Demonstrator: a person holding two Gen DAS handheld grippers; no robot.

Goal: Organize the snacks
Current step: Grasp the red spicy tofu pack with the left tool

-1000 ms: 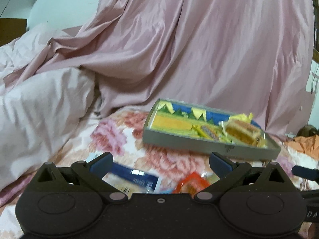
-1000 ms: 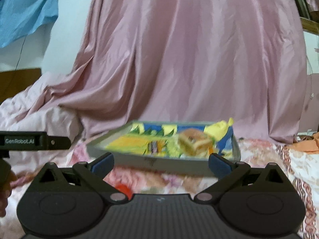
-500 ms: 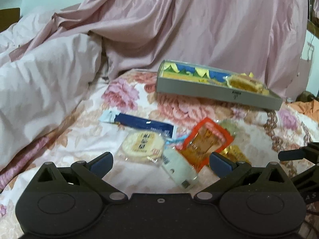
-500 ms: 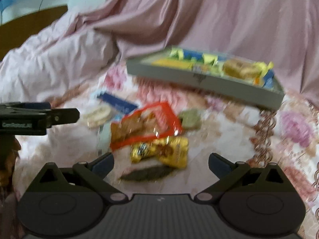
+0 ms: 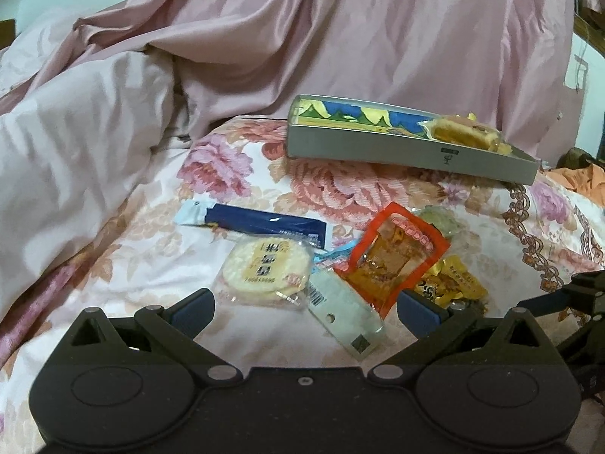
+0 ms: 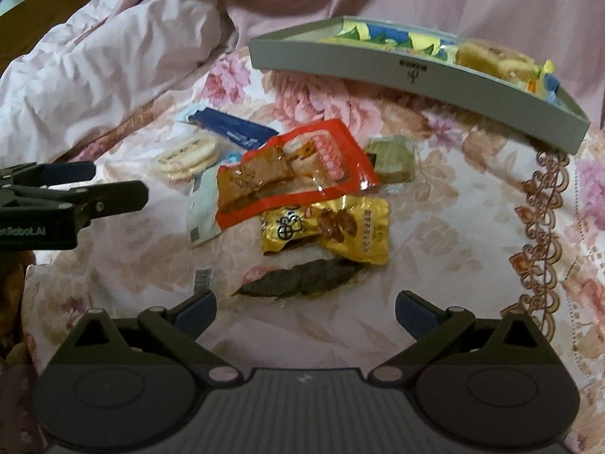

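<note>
Both the left gripper (image 5: 305,307) and the right gripper (image 6: 305,308) are held above a floral bedspread (image 6: 453,227) with jaws spread wide and nothing between them. A red-edged packet (image 6: 291,172), a gold packet (image 6: 332,229) and a dark wrapped snack (image 6: 298,283) are piled just beyond the right gripper. A grey tray (image 6: 378,66) holding a wrapped cake (image 6: 487,56) is seen farther back.

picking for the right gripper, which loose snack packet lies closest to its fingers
The dark brown flat snack strip, just ahead between the open right gripper fingers; the gold foil packet and red-edged clear packet lie farther.
</note>
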